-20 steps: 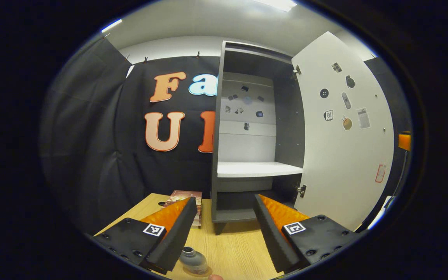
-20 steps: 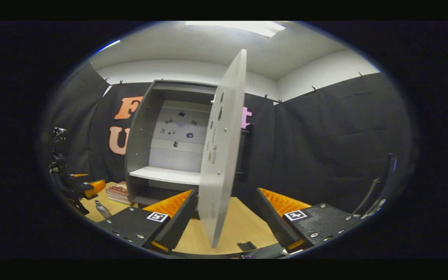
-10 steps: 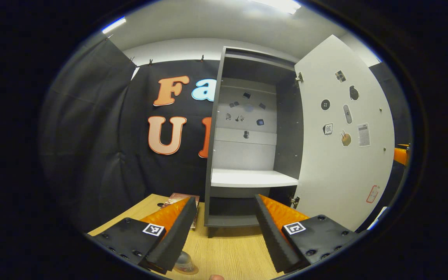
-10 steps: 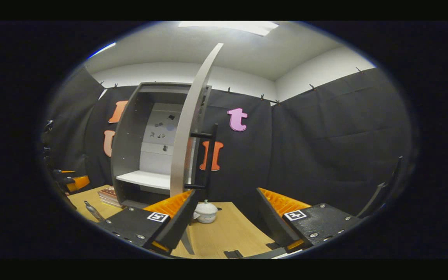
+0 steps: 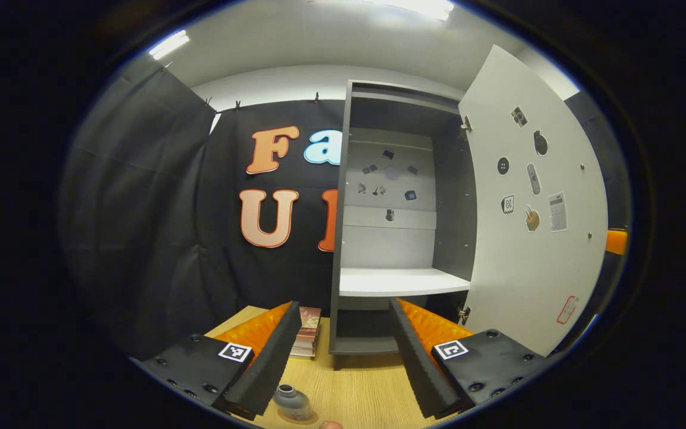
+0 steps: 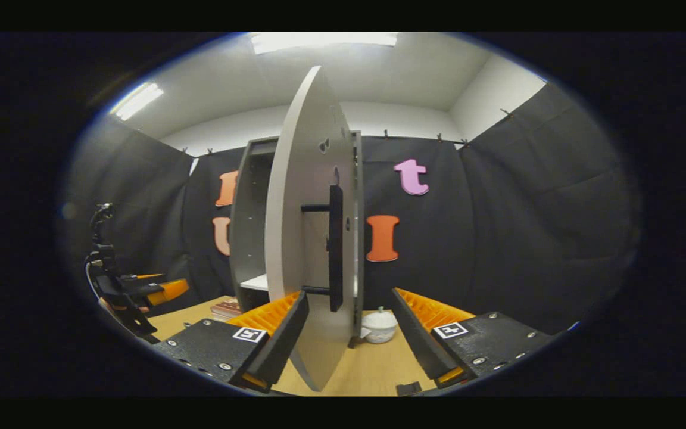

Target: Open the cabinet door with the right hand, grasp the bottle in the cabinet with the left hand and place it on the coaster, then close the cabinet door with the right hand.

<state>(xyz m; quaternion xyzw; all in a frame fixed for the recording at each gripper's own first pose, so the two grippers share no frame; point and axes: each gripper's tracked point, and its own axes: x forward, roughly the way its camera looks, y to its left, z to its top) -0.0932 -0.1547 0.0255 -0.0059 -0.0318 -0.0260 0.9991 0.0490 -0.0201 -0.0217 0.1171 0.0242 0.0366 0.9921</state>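
1. The bottle (image 5: 292,402) stands on the table (image 5: 355,387) just below the left gripper (image 5: 340,357), whose fingers are spread and hold nothing; I judge it sits on the coaster, though that is barely visible under it
2. The cabinet (image 5: 399,238) is empty and its door (image 6: 301,238) hangs partly open
3. The right gripper (image 6: 349,339) is released, the door's edge between its fingers (not gripped)
4. Closing is in hand: next, press the door, near the handle (image 6: 334,247), until flush
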